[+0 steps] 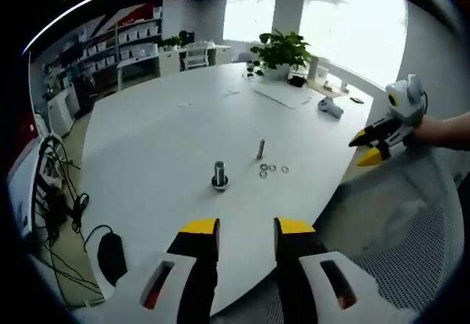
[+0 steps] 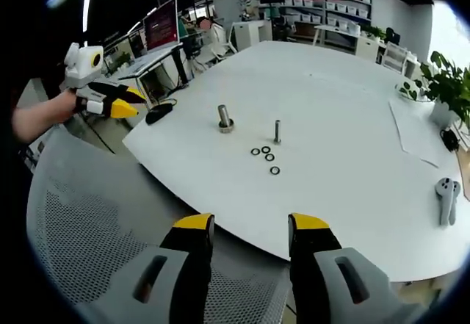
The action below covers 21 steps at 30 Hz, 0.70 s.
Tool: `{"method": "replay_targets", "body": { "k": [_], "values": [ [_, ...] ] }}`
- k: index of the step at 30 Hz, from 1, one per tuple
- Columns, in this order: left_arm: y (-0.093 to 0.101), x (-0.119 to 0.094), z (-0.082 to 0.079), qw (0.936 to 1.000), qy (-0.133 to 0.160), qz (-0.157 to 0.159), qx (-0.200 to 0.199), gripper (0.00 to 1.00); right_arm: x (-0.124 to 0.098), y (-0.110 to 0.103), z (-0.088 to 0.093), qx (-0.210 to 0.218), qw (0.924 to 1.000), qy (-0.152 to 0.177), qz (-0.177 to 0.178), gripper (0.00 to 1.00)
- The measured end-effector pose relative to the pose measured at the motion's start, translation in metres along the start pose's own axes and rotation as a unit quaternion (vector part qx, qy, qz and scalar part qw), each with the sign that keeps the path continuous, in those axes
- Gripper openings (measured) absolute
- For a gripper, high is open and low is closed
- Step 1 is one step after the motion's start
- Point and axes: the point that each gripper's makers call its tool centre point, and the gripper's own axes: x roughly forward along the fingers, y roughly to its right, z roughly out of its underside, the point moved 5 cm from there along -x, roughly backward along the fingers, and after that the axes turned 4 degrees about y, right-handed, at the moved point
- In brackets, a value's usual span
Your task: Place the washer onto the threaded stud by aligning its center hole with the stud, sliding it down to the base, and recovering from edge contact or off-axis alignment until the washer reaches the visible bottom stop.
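On the white table [image 1: 161, 140] a thin threaded stud [image 1: 261, 148] stands upright, with several small washers [image 1: 272, 168] lying flat just beside it. A thicker bolt with a wide base [image 1: 219, 175] stands to their left. My left gripper [image 1: 247, 228] is open and holds nothing, short of the table's near edge. The right gripper view has the same thin stud [image 2: 277, 131], washers [image 2: 266, 153] and thick bolt [image 2: 224, 117]. My right gripper [image 2: 252, 225] is open and bare, over a chair back, well short of the washers. Each gripper shows in the other's view [image 1: 369, 148] [image 2: 121, 100], off the table's edge.
A grey mesh chair [image 2: 95, 228] sits between my right gripper and the table. A potted plant [image 1: 279, 48], a sheet of paper [image 1: 283, 95] and a white controller [image 2: 446, 192] lie at the table's far side. Cables [image 1: 62, 206] hang by one edge. Shelves line the back wall.
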Motion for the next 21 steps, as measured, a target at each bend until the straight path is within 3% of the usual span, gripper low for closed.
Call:
{"method": "replay_targets", "body": {
  "k": [8,21],
  "values": [
    [0.011,-0.013,0.006,0.9999,-0.008,0.008,0.002,0.29,0.000,0.000,0.000,-0.004,1.0000,-0.003,0.002,0.43],
    [0.022,-0.024,0.010,0.9997,0.008,0.004,-0.023,0.29,0.000,-0.002,0.002,-0.009,0.9999,-0.013,0.004,0.43]
  ]
}}
